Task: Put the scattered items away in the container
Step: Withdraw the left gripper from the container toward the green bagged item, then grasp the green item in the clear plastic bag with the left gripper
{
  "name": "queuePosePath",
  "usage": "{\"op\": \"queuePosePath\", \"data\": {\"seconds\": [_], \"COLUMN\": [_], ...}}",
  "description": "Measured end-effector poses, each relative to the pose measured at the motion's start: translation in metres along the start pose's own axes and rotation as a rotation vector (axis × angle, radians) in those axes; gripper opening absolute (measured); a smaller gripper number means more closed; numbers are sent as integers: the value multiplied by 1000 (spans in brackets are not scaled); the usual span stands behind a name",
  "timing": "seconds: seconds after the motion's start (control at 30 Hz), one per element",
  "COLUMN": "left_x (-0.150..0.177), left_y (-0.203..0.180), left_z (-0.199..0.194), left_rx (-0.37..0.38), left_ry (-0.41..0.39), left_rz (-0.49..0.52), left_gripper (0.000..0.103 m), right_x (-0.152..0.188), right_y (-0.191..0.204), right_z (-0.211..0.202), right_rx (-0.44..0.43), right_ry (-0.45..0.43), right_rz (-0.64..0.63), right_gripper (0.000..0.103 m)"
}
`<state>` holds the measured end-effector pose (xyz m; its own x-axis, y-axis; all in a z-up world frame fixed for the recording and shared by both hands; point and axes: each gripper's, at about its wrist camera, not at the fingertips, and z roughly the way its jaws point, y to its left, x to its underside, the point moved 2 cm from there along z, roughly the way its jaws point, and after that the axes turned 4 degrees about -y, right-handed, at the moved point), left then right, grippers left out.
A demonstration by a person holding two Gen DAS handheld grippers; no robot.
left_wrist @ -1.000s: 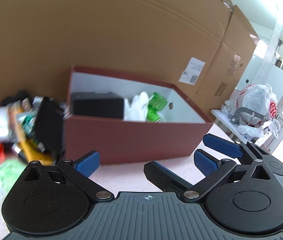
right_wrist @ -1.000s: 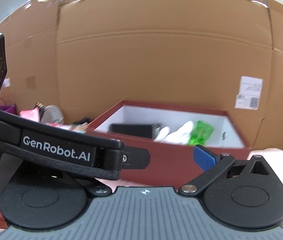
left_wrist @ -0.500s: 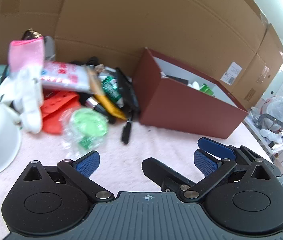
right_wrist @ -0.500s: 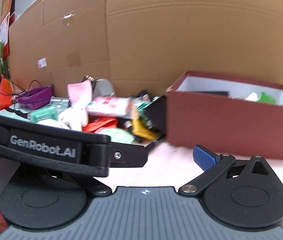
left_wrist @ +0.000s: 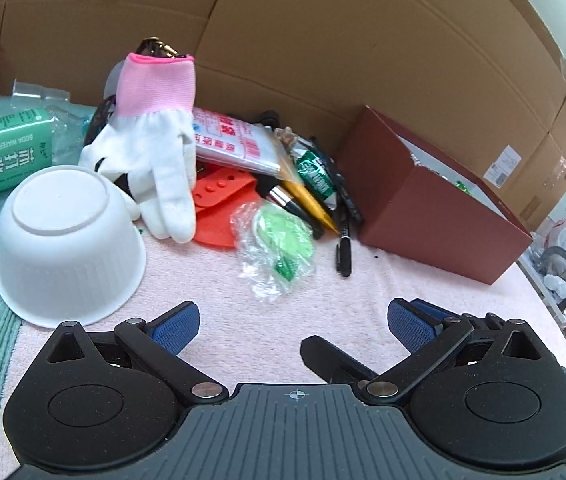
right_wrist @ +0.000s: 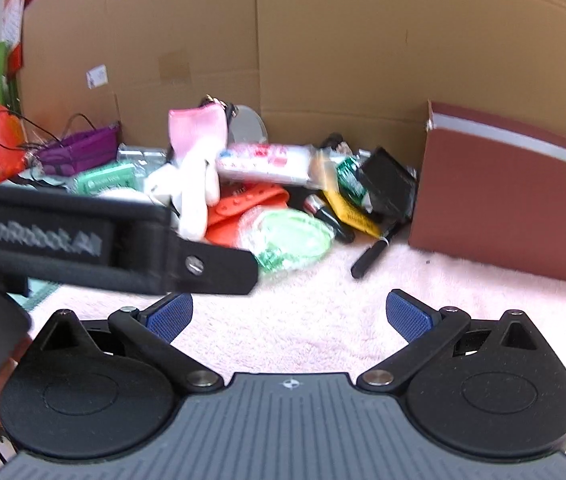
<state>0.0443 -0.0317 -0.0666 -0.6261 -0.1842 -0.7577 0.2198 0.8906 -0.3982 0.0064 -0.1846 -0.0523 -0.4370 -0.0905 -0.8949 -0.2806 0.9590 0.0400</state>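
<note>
Grippers both spread, holding nothing, over pink towel (left_wrist: 243, 336).
Left gripper (left_wrist: 293, 320) view alone shows upturned white bowl (left_wrist: 67, 240); right gripper (right_wrist: 289, 312) view hides it, shows maroon box (right_wrist: 503, 200).

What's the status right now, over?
Left tool open, empty. Right tool open, empty. Clutter pile, white glove on top, left of brown box. Path clear.

Open pink towel in front, clutter behind

Bare pink towel (left_wrist: 243, 332) lies ahead of both gaping hand-held grippers, left (left_wrist: 293, 322) and right (right_wrist: 289, 312). Beyond it, the upturned white bowl (left_wrist: 67, 248), white glove (left_wrist: 155, 160), green packet (left_wrist: 279, 244) and black pen (left_wrist: 345, 252) crowd the way; the red box (left_wrist: 435, 216) walls the right.
</note>
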Motion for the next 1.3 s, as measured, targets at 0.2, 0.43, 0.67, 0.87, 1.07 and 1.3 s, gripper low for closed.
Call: {"op": "queuePosePath", "data": {"seconds": [0.2,0.43,0.67,0.87,1.07,1.3], "left_x": [-3,-13,-28,-35,-42,-50], "left_y": [-1,4,9,11,14,11], "left_z": [14,31,44,56,64,76], "left_rx": [17,14,-4,-5,-11,-12], "left_ry": [10,25,26,41,42,45], "left_rz": [11,3,10,18,32,76], "left_gripper": [103,95,85,81,80,77], "right_x": [3,1,-5,-13,-19,-26], "right_y": [-11,-21,-14,-8,-7,-17], "right_z": [8,10,23,36,53,71], "right_rx": [83,85,26,-3,-43,-84], "right_ry": [20,25,37,32,42,70], "right_rz": [10,34,15,-6,-20,38], "right_gripper": [103,97,85,81,81,80]}}
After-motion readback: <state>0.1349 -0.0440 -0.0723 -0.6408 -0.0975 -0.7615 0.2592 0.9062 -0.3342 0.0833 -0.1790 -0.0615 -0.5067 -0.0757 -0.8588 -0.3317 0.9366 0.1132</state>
